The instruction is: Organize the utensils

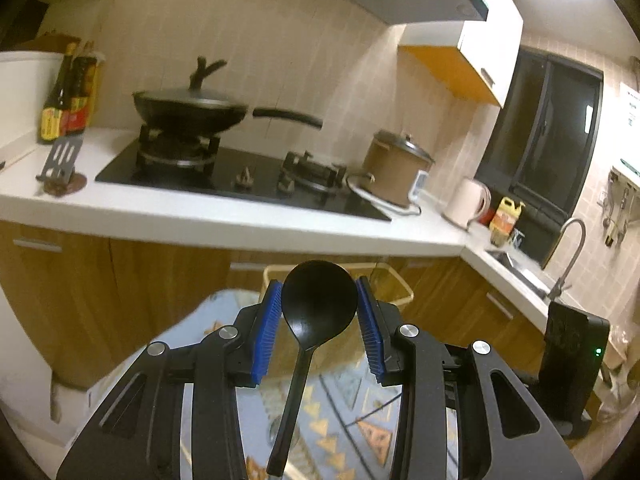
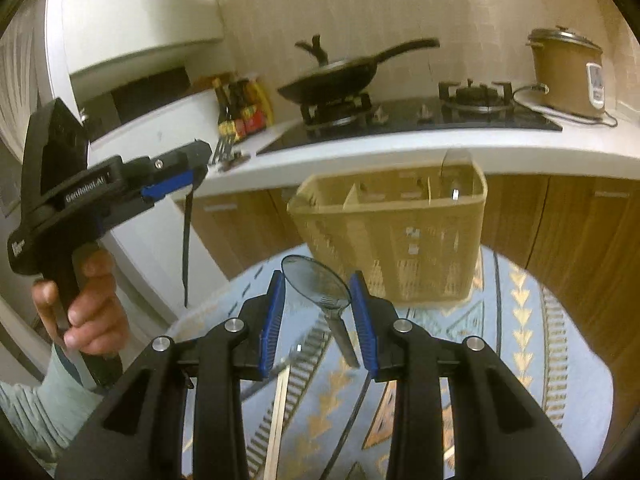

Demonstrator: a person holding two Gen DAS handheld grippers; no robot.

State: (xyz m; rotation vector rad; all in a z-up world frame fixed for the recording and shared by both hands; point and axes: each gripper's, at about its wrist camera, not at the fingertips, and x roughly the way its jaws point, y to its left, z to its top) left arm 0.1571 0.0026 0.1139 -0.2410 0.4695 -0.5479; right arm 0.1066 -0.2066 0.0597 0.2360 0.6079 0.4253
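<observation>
The left tongs (image 1: 319,304) are clamped on the bowl of a black plastic spoon (image 1: 318,300), its long handle hanging down between the blue pads toward a round blue patterned tablecloth (image 1: 340,400). The right tongs (image 2: 317,298) grip a metal spoon (image 2: 316,282) by its shiny bowl, the handle slanting down over the same cloth. In the right wrist view the left tongs (image 2: 192,168) show from the side at the left, held by a person's hand (image 2: 86,308) in a pale sleeve, with the black handle dangling beneath.

Ahead of the right tongs a beige perforated plastic utensil basket (image 2: 400,248) with inner dividers stands on the round table; its compartments hold something pale and blurred, which I cannot make out. In the left view the basket's rim (image 1: 400,284) peeks out behind the black spoon.

Beyond it runs a white kitchen table (image 1: 240,216) with a black glass hob (image 1: 224,176), a lidded black wok (image 1: 188,110) on the left burner, dark sauce bottles (image 1: 66,96), a slotted black spatula (image 1: 60,160) on a rest, a brown rice cooker (image 1: 394,172), a white kettle (image 1: 466,200) and a steel tap (image 1: 568,256).
</observation>
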